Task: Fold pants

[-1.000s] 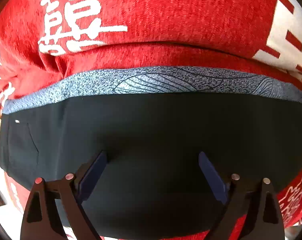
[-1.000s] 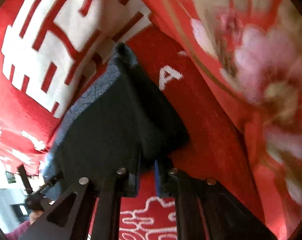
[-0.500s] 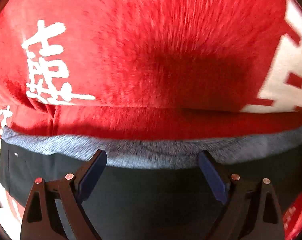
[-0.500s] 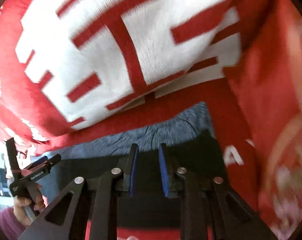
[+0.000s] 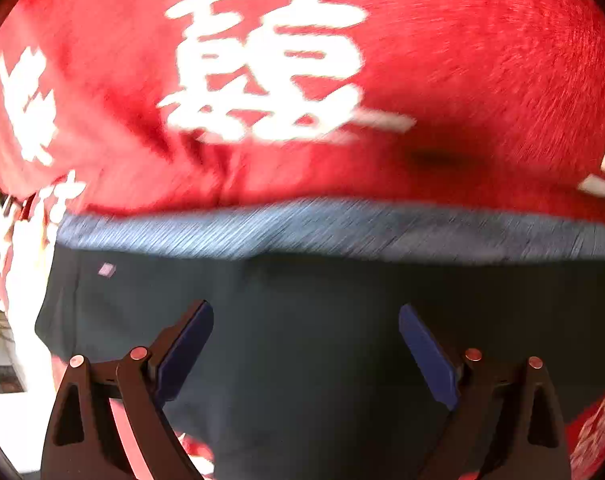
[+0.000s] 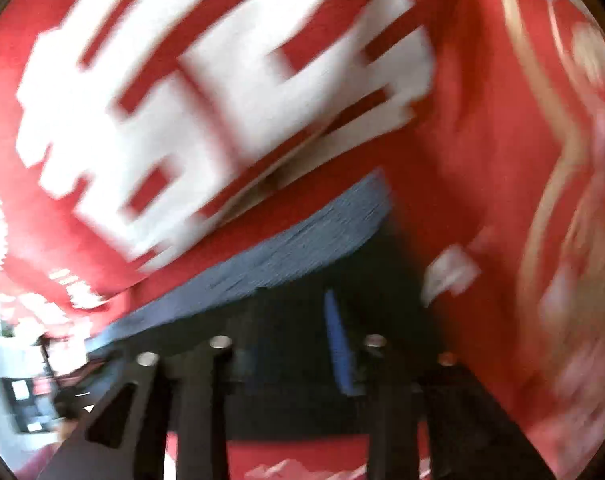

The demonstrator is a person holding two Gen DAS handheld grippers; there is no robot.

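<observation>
The dark pants (image 5: 302, 340) lie folded on a red blanket (image 5: 462, 60), their grey-blue waistband (image 5: 302, 228) running across the far edge. My left gripper (image 5: 304, 312) hovers over the dark cloth, open wide, nothing between its blue pads. In the blurred right wrist view, the same pants (image 6: 382, 280) and waistband (image 6: 282, 256) sit under my right gripper (image 6: 292, 312). Its jaws are opening, and the cloth lies below them rather than pinched between the pads.
The red blanket carries large white characters (image 5: 270, 60) and covers the whole surface. A red floral fabric (image 6: 562, 200) rises along the right side. At the lower left a maroon sleeve (image 6: 38, 460) and a bright room background show past the blanket's edge.
My right gripper let go of the pants' edge it was pinching and its jaws spread apart. Both views shifted over the blanket, the left one sliding sideways along the waistband, still open.
</observation>
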